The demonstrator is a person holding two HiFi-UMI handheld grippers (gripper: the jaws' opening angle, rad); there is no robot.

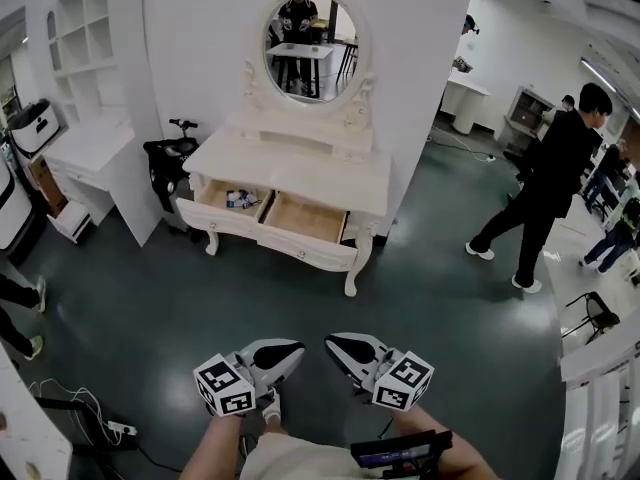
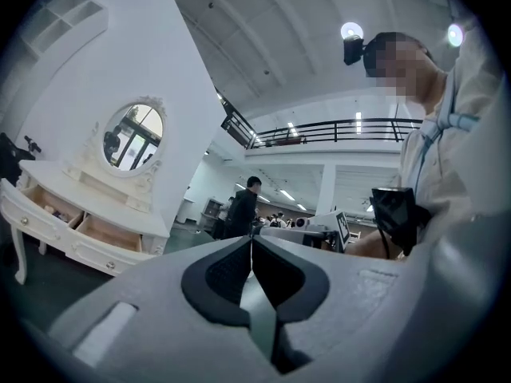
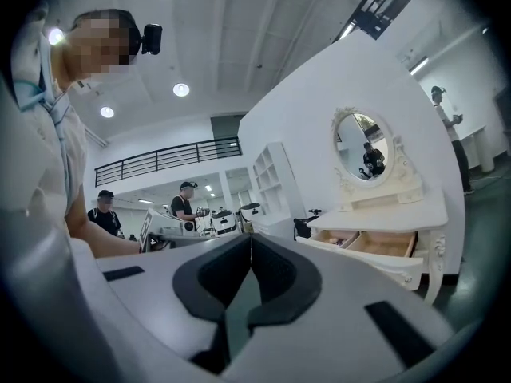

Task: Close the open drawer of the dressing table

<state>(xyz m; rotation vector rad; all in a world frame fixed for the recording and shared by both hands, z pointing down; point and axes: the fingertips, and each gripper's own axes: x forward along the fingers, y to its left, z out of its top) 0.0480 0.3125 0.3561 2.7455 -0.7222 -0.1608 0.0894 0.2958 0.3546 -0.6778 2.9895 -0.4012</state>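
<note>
Against the white wall, well ahead: white dressing table (image 1: 300,163) with oval mirror (image 1: 312,48), left drawer (image 1: 222,218) and right drawer (image 1: 305,218) both pulled out, small items (image 1: 240,199) in the left. Near the bottom edge: left gripper (image 1: 287,352) and right gripper (image 1: 343,347), jaws pressed together on nothing, well apart from the table.

The small things (image 1: 240,199) lying in the left drawer (image 1: 222,194) of the dressing table (image 1: 300,173) are too small to name. The table's far legs are hidden under its top. The mirror (image 1: 312,48) reflects a dark figure, too small to make out further. The near picture edge cuts off the person's forearms (image 1: 215,448) and a black device (image 1: 400,455).
</note>
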